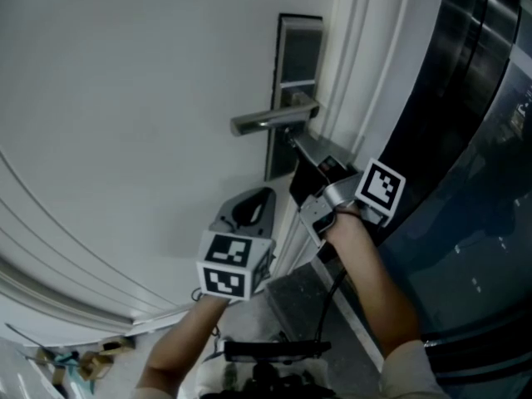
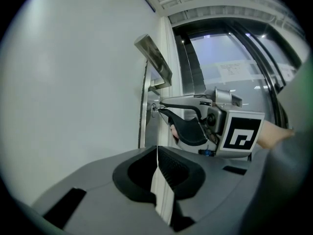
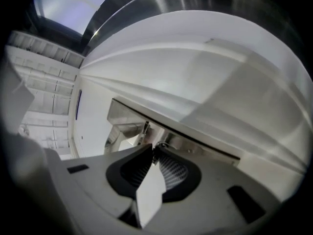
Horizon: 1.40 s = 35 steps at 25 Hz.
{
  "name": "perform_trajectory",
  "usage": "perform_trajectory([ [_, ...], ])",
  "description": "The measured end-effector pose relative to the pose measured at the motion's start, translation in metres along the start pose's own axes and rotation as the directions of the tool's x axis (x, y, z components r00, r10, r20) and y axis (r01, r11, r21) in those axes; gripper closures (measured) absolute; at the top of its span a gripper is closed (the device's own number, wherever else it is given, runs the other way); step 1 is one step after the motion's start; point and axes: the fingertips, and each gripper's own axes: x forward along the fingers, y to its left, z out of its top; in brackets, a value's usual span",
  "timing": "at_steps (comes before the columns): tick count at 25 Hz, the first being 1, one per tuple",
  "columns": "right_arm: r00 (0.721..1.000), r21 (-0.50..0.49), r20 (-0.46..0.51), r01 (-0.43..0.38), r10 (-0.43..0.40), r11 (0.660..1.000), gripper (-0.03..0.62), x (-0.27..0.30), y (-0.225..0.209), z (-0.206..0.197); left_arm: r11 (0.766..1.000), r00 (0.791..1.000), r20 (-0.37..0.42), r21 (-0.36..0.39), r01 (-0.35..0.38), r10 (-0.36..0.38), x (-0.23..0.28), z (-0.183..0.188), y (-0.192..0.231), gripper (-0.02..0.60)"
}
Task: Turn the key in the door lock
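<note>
Your right gripper [image 3: 153,150] has its tips at the lock, jaws drawn in to a narrow slit and closed on the head of the key [image 2: 154,106]. The key sits in the cylinder on the lock plate [image 1: 299,56], just below the door handle [image 1: 270,121]. Your left gripper [image 2: 157,153] hangs back from the door [image 1: 125,98], jaws together and empty. That key head is thin, so a loose pinch could let the pads slide round it without turning it. Twisting off the key's own line could bend it or draw it out, and the upper jaw could knock the handle. No brand shows on the plate, and a sheet [image 2: 234,70] behind the glass carries print too small to read.
</note>
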Motion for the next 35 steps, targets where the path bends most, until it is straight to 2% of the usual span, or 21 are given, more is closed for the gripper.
perform_trajectory([
  [3, 0.999, -0.124, -0.025, 0.026, -0.030, 0.992, 0.539, 0.000, 0.001, 0.001, 1.000, 1.000, -0.002, 0.001, 0.000, 0.000, 0.003, 0.001, 0.001, 0.560],
  [8, 0.997, -0.340, -0.057, 0.034, -0.056, 0.940, 0.503, -0.005, 0.012, -0.001, 1.000, 1.000, 0.000, 0.002, 0.003, -0.003, 0.004, 0.002, 0.000, 0.560],
  [11, 0.993, -0.471, -0.087, 0.025, -0.075, 0.882, 0.496, -0.008, 0.018, -0.005, 1.000, 1.000, -0.001, 0.001, 0.006, -0.006, 0.004, 0.000, -0.002, 0.560],
  [13, 0.988, -0.573, -0.096, 0.044, -0.120, 0.818, 0.496, -0.011, 0.019, -0.008, 1.000, 1.000, -0.002, 0.001, 0.008, -0.008, 0.003, 0.000, -0.003, 0.560],
  [15, 0.981, -0.678, -0.097, 0.057, -0.167, 0.732, 0.484, -0.013, 0.021, -0.009, 1.000, 1.000, -0.001, 0.002, 0.008, -0.008, 0.003, 0.001, -0.003, 0.560],
  [20, 0.968, -0.873, -0.071, 0.056, -0.240, 0.485, 0.475, -0.016, 0.027, -0.012, 1.000, 1.000, 0.003, 0.002, 0.003, -0.004, 0.001, 0.002, -0.003, 0.560],
  [22, 0.961, -0.934, -0.055, 0.046, -0.270, 0.355, 0.467, -0.016, 0.028, -0.014, 1.000, 1.000, 0.004, 0.002, 0.002, -0.002, 0.000, 0.003, -0.003, 0.560],
  [24, 0.954, -0.977, -0.037, 0.028, -0.297, 0.211, 0.466, -0.016, 0.030, -0.017, 1.000, 1.000, 0.005, 0.002, 0.003, -0.003, 0.000, 0.003, -0.003, 0.560],
  [26, 0.948, -0.997, -0.020, 0.007, -0.317, 0.083, 0.467, -0.015, 0.032, -0.021, 1.000, 1.000, 0.006, 0.002, 0.002, -0.002, -0.001, 0.003, -0.003, 0.560],
  [31, 0.934, -0.989, 0.000, -0.053, -0.358, -0.137, 0.467, -0.013, 0.032, -0.032, 1.000, 1.000, 0.011, -0.001, -0.002, 0.002, -0.004, 0.004, -0.004, 0.560],
  [33, 0.924, -0.964, 0.017, -0.086, -0.382, -0.251, 0.466, -0.012, 0.030, -0.033, 1.000, 1.000, 0.013, -0.002, -0.004, 0.005, -0.005, 0.004, -0.003, 0.560],
  [35, 0.913, -0.914, 0.040, -0.130, -0.405, -0.384, 0.465, -0.011, 0.027, -0.035, 1.000, 1.000, 0.013, -0.004, -0.006, 0.006, -0.006, 0.004, -0.003, 0.560],
])
